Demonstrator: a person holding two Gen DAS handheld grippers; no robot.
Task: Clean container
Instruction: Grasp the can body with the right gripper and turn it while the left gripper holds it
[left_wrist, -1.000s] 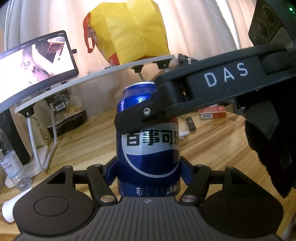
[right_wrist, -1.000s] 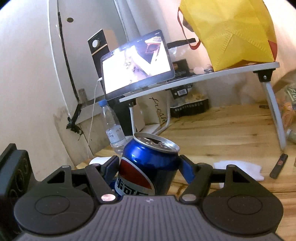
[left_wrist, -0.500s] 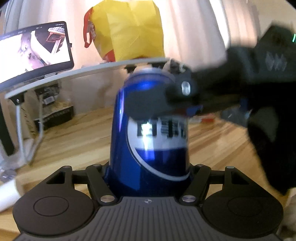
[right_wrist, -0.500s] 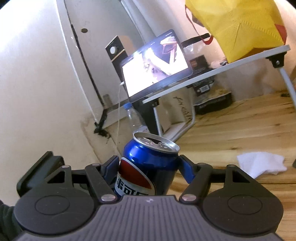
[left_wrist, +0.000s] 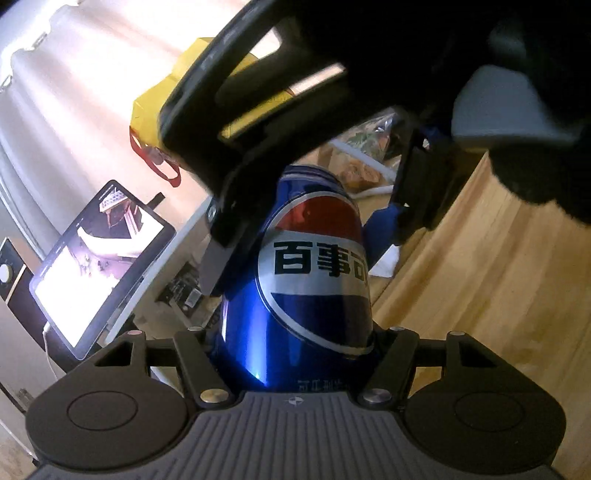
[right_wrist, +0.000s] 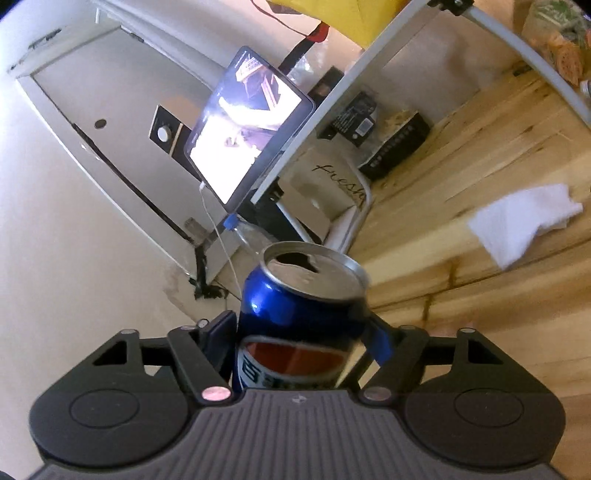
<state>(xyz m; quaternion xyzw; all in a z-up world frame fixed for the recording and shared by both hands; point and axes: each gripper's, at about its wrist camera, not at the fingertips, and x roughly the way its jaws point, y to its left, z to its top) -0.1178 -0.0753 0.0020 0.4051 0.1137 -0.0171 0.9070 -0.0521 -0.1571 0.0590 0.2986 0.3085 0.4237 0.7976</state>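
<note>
A blue Pepsi can (left_wrist: 303, 280) with Chinese lettering is held by both grippers at once, tilted against the room. In the left wrist view my left gripper (left_wrist: 295, 343) is shut on its lower body. My right gripper (left_wrist: 303, 229) reaches in from above, its black finger and blue pad clamped on the can's upper part. The right wrist view shows the can (right_wrist: 295, 295) with its opened silver top, and my right gripper (right_wrist: 301, 332) is shut on it. A white crumpled tissue (right_wrist: 524, 221) lies on the wooden tabletop (right_wrist: 480, 147).
A lit tablet (right_wrist: 251, 122) leans on a white raised stand (right_wrist: 332, 85), with a yellow bag (left_wrist: 159, 99) on top. Under the stand sit dark boxes, and a water bottle (right_wrist: 247, 232) is beside it. Snack bags (right_wrist: 557, 37) lie at the far right.
Both wrist views have rolled, so the room now looks steeply tilted. The right gripper has swung from the can's side to over it. Both grippers keep hold of the can.
</note>
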